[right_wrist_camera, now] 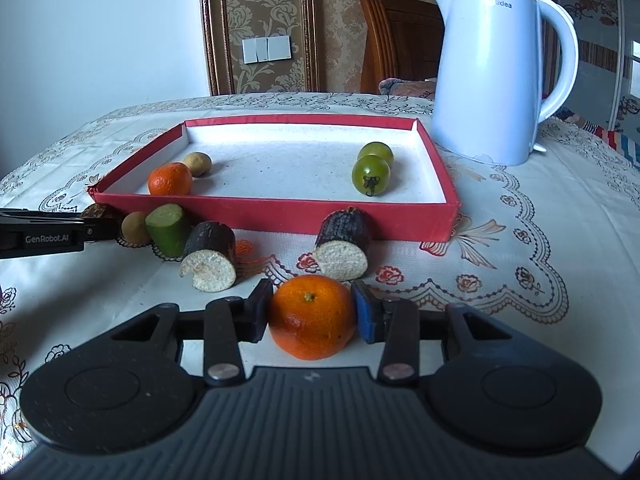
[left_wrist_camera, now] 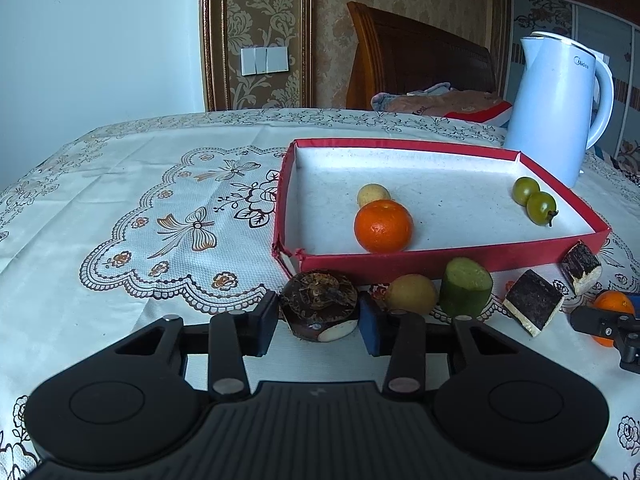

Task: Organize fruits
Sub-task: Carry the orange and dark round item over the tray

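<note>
Inside the red shallow cardboard tray [right_wrist_camera: 256, 222] sit four fruits — my right gripper [right_wrist_camera: 312, 312] clamps a round orange tangerine [right_wrist_camera: 310, 318] at 6 o'clock, my left gripper [left_wrist_camera: 318, 320] closes around a dark brown water chestnut [left_wrist_camera: 320, 306]; several pieces remain outside.

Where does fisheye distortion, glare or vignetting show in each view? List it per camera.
Left wrist view: the red-walled cardboard tray bows, the white plastic electric kettle leans inward, and a dark vignette fills the top right corner. Right wrist view: the kettle bulges with a soft sheen, the patterned tablecloth curves away, and the lower corners darken.
</note>
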### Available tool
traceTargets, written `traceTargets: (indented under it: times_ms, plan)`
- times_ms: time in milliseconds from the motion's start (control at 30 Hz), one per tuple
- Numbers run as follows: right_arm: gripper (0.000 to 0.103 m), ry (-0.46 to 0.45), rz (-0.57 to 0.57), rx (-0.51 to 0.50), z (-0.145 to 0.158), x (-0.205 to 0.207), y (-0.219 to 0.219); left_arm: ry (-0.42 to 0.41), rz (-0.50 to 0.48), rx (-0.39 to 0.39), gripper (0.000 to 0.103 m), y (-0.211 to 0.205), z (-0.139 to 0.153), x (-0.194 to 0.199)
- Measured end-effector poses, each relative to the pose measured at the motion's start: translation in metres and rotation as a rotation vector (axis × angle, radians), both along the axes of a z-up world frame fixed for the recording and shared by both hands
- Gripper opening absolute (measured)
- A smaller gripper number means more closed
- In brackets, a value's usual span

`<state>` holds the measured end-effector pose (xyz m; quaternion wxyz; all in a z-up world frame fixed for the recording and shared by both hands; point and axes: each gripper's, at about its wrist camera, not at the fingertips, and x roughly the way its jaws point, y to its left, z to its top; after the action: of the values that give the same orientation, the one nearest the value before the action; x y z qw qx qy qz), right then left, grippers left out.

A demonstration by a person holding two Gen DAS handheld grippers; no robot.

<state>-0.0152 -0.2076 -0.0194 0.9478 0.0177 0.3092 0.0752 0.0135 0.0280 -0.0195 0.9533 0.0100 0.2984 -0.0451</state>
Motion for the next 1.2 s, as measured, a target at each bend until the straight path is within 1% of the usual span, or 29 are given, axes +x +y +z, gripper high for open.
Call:
traceTargets:
  times_ms: [133, 433, 500, 567, 667, 800, 900, 1033, 1200]
  plan:
    - [0.040, -0.008, -0.009, 0.007, 0.000, -0.001, -0.002, -0.012, -0.004, -0.008, 0.042, 0.001, 0.002, -0.004]
    - [0.040, -0.065, -0.055, 0.033, 0.007, -0.009, -0.009, -0.082, 0.014, -0.076, 0.042, 0.008, 0.013, -0.011]
    - [0.040, -0.078, -0.066, 0.021, 0.009, -0.009, -0.010, -0.095, 0.013, -0.087, 0.042, 0.007, 0.016, -0.011]
    - [0.040, -0.097, -0.082, -0.013, 0.013, -0.008, -0.009, -0.111, 0.017, -0.097, 0.042, 0.006, 0.020, -0.010]
    - [0.040, -0.108, -0.084, -0.027, 0.020, -0.001, -0.010, -0.141, 0.021, -0.086, 0.042, 0.001, 0.028, -0.007]
    - [0.040, -0.143, -0.087, -0.073, 0.032, 0.015, -0.006, -0.143, 0.000, -0.052, 0.042, -0.018, 0.036, 0.007]
    - [0.040, -0.145, -0.087, -0.075, 0.035, 0.032, -0.005, -0.129, -0.009, -0.037, 0.042, -0.033, 0.038, 0.023]
    - [0.040, -0.132, -0.080, -0.072, 0.034, 0.054, 0.001, -0.145, 0.032, -0.006, 0.042, -0.044, 0.037, 0.046]
    - [0.040, -0.119, -0.072, -0.081, 0.031, 0.080, 0.011, -0.147, 0.078, -0.011, 0.042, -0.039, 0.034, 0.074]
